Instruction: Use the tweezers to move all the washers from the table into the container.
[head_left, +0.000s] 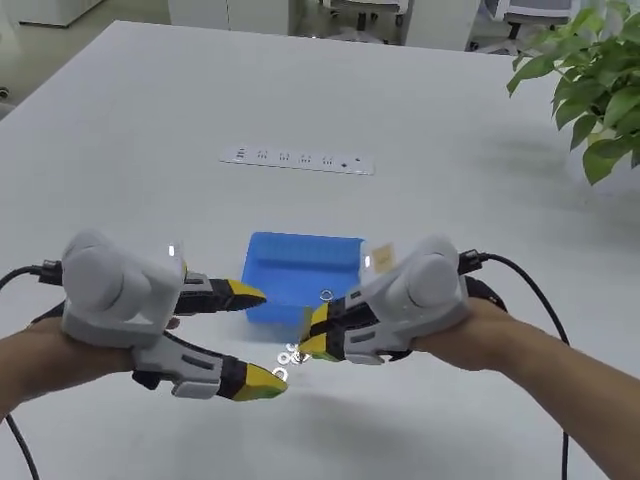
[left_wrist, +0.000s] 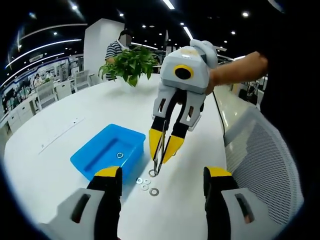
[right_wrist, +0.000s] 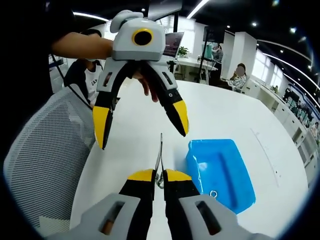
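Between right claw (right_wrist: 159, 176) tips: tweezers (right_wrist: 159, 152) clenched, points down at washers (left_wrist: 146, 184) beside container (left_wrist: 87, 162); left claw (left_wrist: 162, 172) spread wide, empty.

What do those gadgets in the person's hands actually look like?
They are a matching pair. The left claw and the right claw each have a rounded, pale grey shell and two black jaw arms with grey panels and bright yellow pointed tips. A small white light glows on top of each shell. A thin black cable runs from each one past the wrist. The forearms are bare in the head view.
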